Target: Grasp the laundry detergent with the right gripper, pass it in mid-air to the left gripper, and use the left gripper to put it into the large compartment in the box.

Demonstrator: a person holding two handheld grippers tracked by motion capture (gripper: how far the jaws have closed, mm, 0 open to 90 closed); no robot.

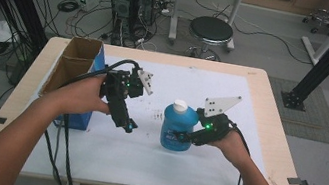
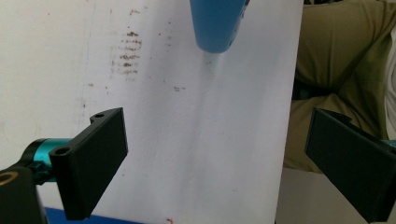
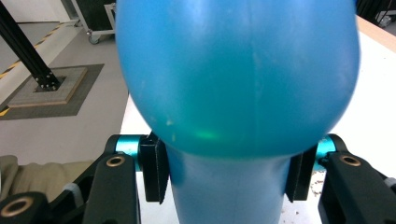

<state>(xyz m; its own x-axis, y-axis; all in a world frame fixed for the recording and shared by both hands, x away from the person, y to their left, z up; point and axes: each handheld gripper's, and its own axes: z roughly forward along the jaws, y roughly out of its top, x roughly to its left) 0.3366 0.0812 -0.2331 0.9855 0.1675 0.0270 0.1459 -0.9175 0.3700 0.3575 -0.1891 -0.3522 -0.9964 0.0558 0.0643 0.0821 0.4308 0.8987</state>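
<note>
A blue bottle (image 1: pixel 178 125) with a white cap (image 1: pixel 180 106) stands upright near the middle of the white sheet (image 1: pixel 107 149). My right gripper (image 1: pixel 181 138) comes in from the right and is shut on its lower body. In the right gripper view both jaws press the bottle (image 3: pixel 233 79) at a narrower part, with the right gripper (image 3: pixel 226 175) around it. My left gripper (image 1: pixel 128 126) hangs left of the bottle, pointing down at the sheet. Its jaws stand wide apart and empty in the left gripper view, where the left gripper (image 2: pixel 215 135) faces the sheet (image 2: pixel 187 140) and the bottle (image 2: pixel 217 23) is farther off.
An open cardboard box (image 1: pixel 76 65) with a blue side stands at the table's left edge, close behind my left hand. Cables trail off the near edge. Beyond the far edge are computer towers (image 1: pixel 132 1) and a stool (image 1: pixel 210 32). Small dark marks (image 2: pixel 127 53) dot the sheet.
</note>
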